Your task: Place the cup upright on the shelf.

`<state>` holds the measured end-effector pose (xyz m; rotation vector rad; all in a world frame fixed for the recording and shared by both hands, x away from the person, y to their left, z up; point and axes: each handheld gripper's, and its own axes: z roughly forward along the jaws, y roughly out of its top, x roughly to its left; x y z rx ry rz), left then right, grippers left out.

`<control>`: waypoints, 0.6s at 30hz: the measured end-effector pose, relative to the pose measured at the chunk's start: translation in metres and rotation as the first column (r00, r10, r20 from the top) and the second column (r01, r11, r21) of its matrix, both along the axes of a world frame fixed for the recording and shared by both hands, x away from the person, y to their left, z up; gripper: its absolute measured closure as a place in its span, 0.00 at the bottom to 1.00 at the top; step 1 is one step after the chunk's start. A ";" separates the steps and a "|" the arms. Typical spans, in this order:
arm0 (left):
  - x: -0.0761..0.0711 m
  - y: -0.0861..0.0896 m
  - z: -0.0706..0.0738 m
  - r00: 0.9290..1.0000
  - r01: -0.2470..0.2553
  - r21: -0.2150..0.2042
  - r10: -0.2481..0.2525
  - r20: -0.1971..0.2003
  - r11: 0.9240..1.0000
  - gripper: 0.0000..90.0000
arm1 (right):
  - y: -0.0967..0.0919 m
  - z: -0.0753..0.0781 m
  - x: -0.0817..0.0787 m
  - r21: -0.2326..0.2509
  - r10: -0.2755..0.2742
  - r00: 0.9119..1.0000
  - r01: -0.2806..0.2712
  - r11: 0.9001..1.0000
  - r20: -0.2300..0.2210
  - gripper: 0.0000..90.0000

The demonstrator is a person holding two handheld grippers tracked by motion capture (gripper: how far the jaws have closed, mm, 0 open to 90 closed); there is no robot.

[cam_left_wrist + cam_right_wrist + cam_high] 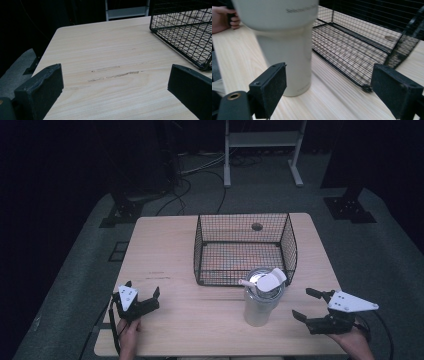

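A recording studio or lab is suggested rather than a home. Beyond the tongs, a pale wooden worktop (170, 245) is set on grey carpet (75, 270) and closed in by black drapes (60, 160). Farther off, loose cables (200, 167) are strewn across the floor, a white metal frame (262, 145) is stood behind, and black stand feet (350, 207) are planted at the sides.
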<state>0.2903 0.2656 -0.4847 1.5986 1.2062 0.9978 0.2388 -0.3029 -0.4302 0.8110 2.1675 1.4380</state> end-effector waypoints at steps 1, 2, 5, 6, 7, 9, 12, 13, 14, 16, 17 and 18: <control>0.000 0.000 0.000 1.000 0.000 0.000 0.000 0.000 1.000 0.00 | 0.000 0.000 0.000 0.000 0.000 1.000 0.000 1.000 0.000 0.14; 0.000 0.000 0.000 1.000 0.000 -0.001 0.000 0.000 1.000 0.00 | 0.003 0.001 0.000 -0.001 0.014 1.000 -0.014 1.000 0.001 0.14; 0.000 0.000 0.000 1.000 0.001 0.001 -0.001 0.000 1.000 0.00 | 0.007 0.003 -0.001 0.007 0.039 0.999 -0.039 0.999 0.001 0.14; 0.000 0.000 0.000 1.000 0.001 0.000 -0.001 0.000 1.000 0.00 | 0.008 0.003 -0.001 0.009 0.048 0.999 -0.048 0.999 0.000 0.14; 0.000 0.000 0.000 1.000 0.001 0.000 -0.001 0.000 1.000 0.00 | 0.010 0.004 -0.001 0.010 0.053 0.999 -0.053 0.999 0.000 0.14; 0.000 0.000 0.000 1.000 0.001 -0.001 -0.001 0.001 1.000 0.00 | 0.011 0.004 -0.001 0.011 0.061 0.998 -0.061 0.998 0.000 0.14; 0.000 0.000 0.000 1.000 0.002 0.000 -0.002 0.001 1.000 0.00 | 0.017 0.005 -0.003 0.028 0.099 0.995 -0.099 0.995 -0.004 0.14; 0.000 0.000 0.000 1.000 0.002 0.000 -0.002 0.001 1.000 0.00 | 0.017 0.005 -0.003 0.028 0.099 0.995 -0.099 0.995 -0.004 0.14; 0.000 0.000 0.000 1.000 0.001 0.000 -0.001 0.001 1.000 0.00 | 0.018 0.006 -0.003 0.031 0.104 0.995 -0.104 0.994 -0.007 0.14; 0.000 0.000 0.000 1.000 0.001 -0.001 -0.001 0.001 1.000 0.00 | 0.022 0.006 -0.003 0.033 0.118 0.993 -0.118 0.993 -0.007 0.14; 0.000 0.000 0.000 1.000 0.002 -0.001 -0.002 0.001 1.000 0.00 | 0.023 0.005 -0.003 0.037 0.125 0.992 -0.125 0.992 -0.007 0.14; 0.000 0.000 0.000 1.000 0.002 0.000 -0.002 0.001 1.000 0.00 | 0.025 0.005 -0.004 0.040 0.133 0.991 -0.132 0.990 -0.009 0.14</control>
